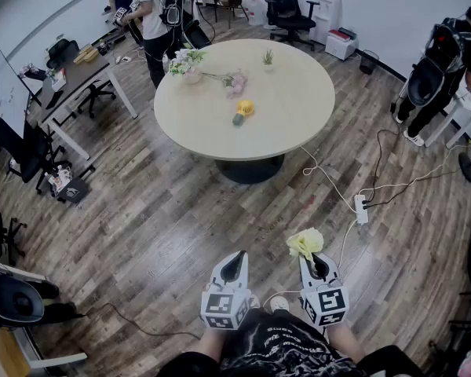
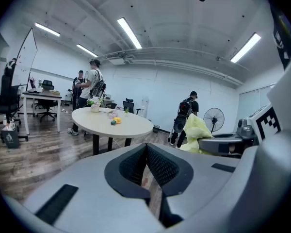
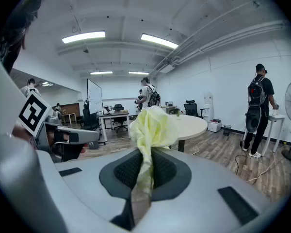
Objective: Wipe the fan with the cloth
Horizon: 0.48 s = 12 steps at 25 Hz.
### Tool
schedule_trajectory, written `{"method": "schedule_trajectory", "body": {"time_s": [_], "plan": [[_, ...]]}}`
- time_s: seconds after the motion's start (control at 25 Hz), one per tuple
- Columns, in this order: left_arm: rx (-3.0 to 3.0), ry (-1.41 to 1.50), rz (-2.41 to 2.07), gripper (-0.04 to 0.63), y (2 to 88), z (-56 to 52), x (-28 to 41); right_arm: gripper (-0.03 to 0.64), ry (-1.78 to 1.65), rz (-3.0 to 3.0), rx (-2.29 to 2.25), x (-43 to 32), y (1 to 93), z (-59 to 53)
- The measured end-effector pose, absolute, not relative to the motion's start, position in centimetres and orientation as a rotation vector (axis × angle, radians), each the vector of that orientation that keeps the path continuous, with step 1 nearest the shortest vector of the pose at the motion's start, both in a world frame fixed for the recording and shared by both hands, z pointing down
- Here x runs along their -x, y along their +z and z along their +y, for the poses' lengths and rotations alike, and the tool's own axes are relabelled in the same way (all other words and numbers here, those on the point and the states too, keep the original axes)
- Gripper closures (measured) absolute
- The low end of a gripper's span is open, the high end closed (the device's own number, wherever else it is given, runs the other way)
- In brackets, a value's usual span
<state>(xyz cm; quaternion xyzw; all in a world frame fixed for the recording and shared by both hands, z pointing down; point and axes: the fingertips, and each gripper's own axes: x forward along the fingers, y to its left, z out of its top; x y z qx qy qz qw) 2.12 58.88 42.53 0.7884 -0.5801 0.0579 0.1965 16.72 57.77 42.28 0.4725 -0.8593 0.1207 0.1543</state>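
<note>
Head view: I stand on the wood-plank floor (image 1: pixel 165 226), well back from the round pale-topped table (image 1: pixel 298 124), with both grippers held low in front of me, side by side and apart.

My left gripper (image 1: pixel 235 258) has its jaws pressed together with nothing between them. In the left gripper view its dark ribbed pads (image 2: pixel 162 166) meet at the tips.

My right gripper (image 1: pixel 318 261) is clamped on the crumpled pale-yellow cloth (image 1: pixel 306 242). In the right gripper view the cloth bunches up above the jaw tips, and a thin strip of it runs down between the pads.

The black round-headed pedestal fan (image 2: pixel 213 119) stands on the floor by the white wall, far from both grippers. It is just beside a person in dark clothes with a backpack (image 2: pixel 185 118).

Near the middle of the table a small yellow thing (image 1: pixel 246 107) and a small green thing (image 1: pixel 238 119) lie touching. A bunch of pale flowers (image 1: pixel 187 61) sits by the table's far left edge.

A white power strip (image 1: pixel 361 208) lies on the floor between the table and me.
</note>
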Motion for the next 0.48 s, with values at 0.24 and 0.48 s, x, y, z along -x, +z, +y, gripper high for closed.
{"method": "schedule_trajectory", "body": {"time_s": [0.24,0.48], "plan": [[-2.207,0.147,-1.648,0.575,42.0,61.4,-1.2,0.581,0.307,-2.463,-1.352,-16.3,41.7,60.1],[-2.213,0.122,-1.654,0.575,41.7,62.4,-1.7,0.58,0.28,-2.474,-1.359,-16.7,41.5,61.1]]}}
